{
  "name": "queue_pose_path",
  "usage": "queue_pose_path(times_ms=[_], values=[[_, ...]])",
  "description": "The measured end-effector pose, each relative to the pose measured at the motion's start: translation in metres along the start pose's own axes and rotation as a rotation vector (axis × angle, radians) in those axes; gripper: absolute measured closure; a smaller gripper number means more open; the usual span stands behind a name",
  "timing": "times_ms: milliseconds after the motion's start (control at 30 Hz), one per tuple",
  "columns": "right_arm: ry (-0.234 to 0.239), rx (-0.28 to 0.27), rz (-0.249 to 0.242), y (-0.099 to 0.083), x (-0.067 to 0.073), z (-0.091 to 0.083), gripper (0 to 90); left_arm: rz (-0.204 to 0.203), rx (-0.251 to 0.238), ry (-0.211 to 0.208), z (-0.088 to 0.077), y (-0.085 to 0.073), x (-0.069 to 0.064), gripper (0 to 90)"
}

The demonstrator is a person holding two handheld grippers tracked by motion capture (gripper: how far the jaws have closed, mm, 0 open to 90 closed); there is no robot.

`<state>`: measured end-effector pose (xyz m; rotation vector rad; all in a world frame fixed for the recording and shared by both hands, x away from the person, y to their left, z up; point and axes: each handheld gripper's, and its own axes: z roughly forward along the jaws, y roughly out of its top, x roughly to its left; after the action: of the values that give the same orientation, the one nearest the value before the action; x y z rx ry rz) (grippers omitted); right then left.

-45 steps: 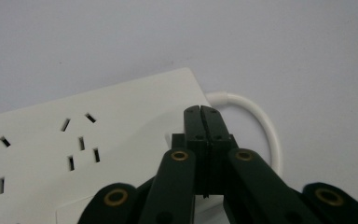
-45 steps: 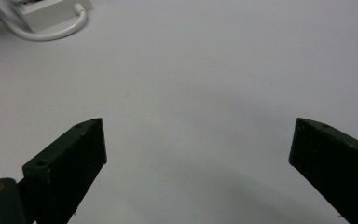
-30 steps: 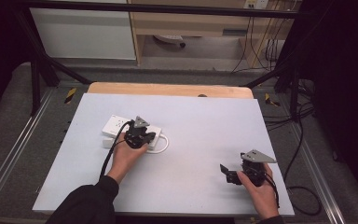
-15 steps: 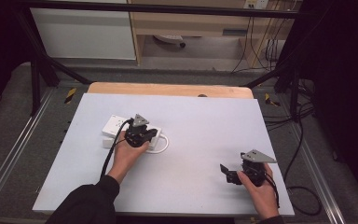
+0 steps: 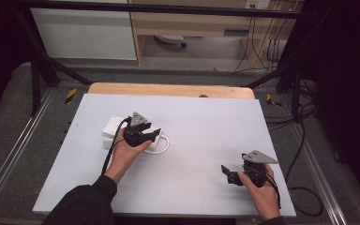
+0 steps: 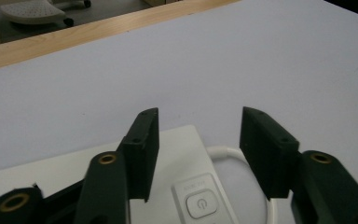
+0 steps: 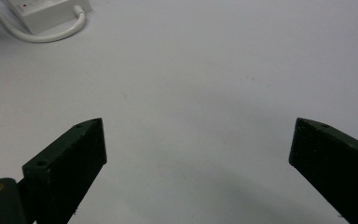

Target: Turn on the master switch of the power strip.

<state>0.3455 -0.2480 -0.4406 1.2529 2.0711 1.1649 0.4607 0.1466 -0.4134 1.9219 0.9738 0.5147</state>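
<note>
A white power strip [image 5: 114, 128] with a looped white cable [image 5: 165, 145] lies left of centre on the pale table. My left gripper [image 5: 155, 134] hovers over its right end, jaws open. In the left gripper view the strip [image 6: 177, 154] sits under the jaws with its power button [image 6: 200, 204] between them, and the left gripper [image 6: 198, 140] holds nothing. My right gripper [image 5: 226, 172] rests near the table's front right, jaws wide open above bare table. The right gripper view has the right gripper [image 7: 198, 149] low over the surface and the strip [image 7: 44, 11] with its cable [image 7: 46, 36] at the top left.
A wooden strip [image 5: 168, 90] runs along the table's far edge. Black frame bars [image 5: 42, 70] stand at the back left and back right. Cables [image 5: 304, 140] trail on the floor to the right. White cabinets [image 5: 84, 33] stand behind.
</note>
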Motion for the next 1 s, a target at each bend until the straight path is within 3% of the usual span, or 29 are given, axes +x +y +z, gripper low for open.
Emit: queue_pose_path(times_ms=[167, 367, 533, 1000], values=[[-0.002, 0.003, 0.0, 0.0, 0.0, 0.0, 4.3, -0.022, -0.04, -0.003, -0.005, 0.003, 0.001, 34.6], [0.001, 0.001, 0.002, 0.0, 0.001, 0.0, 4.1, -0.064, -0.06, -0.002, -0.009, 0.005, 0.004, 7.9], [0.002, 0.0, 0.003, 0.0, 0.001, 0.0, 3.7, -0.106, -0.071, -0.005, -0.015, 0.006, 0.007, 7.2], [0.012, -0.006, 0.002, 0.0, 0.001, 0.0, 2.8, -0.114, -0.104, -0.002, -0.032, 0.011, 0.017, 6.8]])
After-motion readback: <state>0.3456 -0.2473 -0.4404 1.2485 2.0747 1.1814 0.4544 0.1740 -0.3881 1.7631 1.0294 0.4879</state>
